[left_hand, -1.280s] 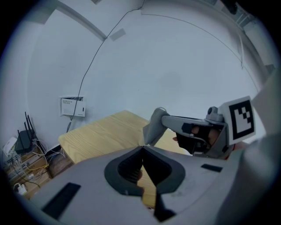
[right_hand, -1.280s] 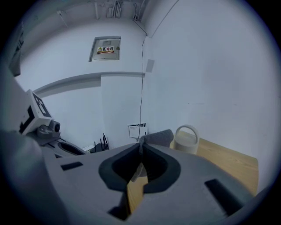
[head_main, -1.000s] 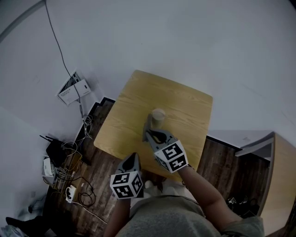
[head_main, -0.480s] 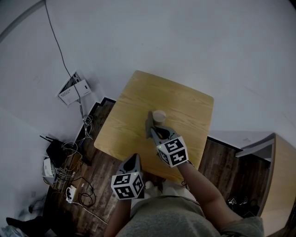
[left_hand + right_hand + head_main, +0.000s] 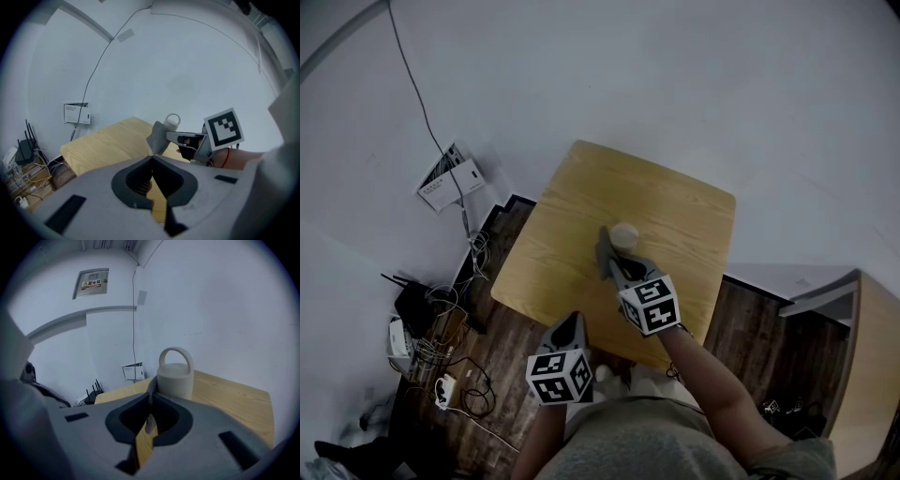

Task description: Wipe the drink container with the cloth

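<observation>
One cloth (image 5: 158,137) at drink container (image 5: 176,378)
Right tool (image 5: 151,398) pinches it (limp, light); left tool (image 5: 152,157) clenched, empty; container may slide, brace its handle (image 5: 176,349).

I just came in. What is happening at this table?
A person works with a gripper in each hand. The right gripper is shut on a grey cloth and holds it at the side of the drink container, which stands upright on the wooden table. The left gripper is shut, holds nothing, and hangs back near the table's front edge.
</observation>
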A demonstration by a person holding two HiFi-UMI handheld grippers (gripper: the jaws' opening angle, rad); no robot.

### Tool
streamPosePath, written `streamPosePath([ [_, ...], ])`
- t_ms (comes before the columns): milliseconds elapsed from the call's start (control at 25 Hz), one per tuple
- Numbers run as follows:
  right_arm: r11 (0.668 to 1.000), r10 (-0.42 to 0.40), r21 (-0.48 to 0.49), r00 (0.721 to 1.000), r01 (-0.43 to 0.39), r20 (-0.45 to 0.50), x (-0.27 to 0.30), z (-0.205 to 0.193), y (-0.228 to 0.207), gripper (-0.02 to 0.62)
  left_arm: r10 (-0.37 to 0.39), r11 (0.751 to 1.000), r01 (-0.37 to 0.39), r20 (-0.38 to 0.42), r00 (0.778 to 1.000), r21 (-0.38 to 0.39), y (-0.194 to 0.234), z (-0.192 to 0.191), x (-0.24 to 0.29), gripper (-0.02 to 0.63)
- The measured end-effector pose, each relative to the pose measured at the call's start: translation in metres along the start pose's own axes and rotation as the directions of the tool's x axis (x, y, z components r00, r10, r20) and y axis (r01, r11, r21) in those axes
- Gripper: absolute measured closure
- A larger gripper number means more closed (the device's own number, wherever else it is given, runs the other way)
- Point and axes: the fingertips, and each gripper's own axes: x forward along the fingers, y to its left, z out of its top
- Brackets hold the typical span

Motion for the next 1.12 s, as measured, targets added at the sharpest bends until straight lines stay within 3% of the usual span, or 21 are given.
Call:
streamPosePath([
  [1120,0.997,-0.047,0.051,0.987,0.056,-0.157,0.021,-0.069,-0.007,0.588,0.002,1.0,-0.002,-0.024,1.0,-0.004,0.009,-0.007,0.001,0.604],
])
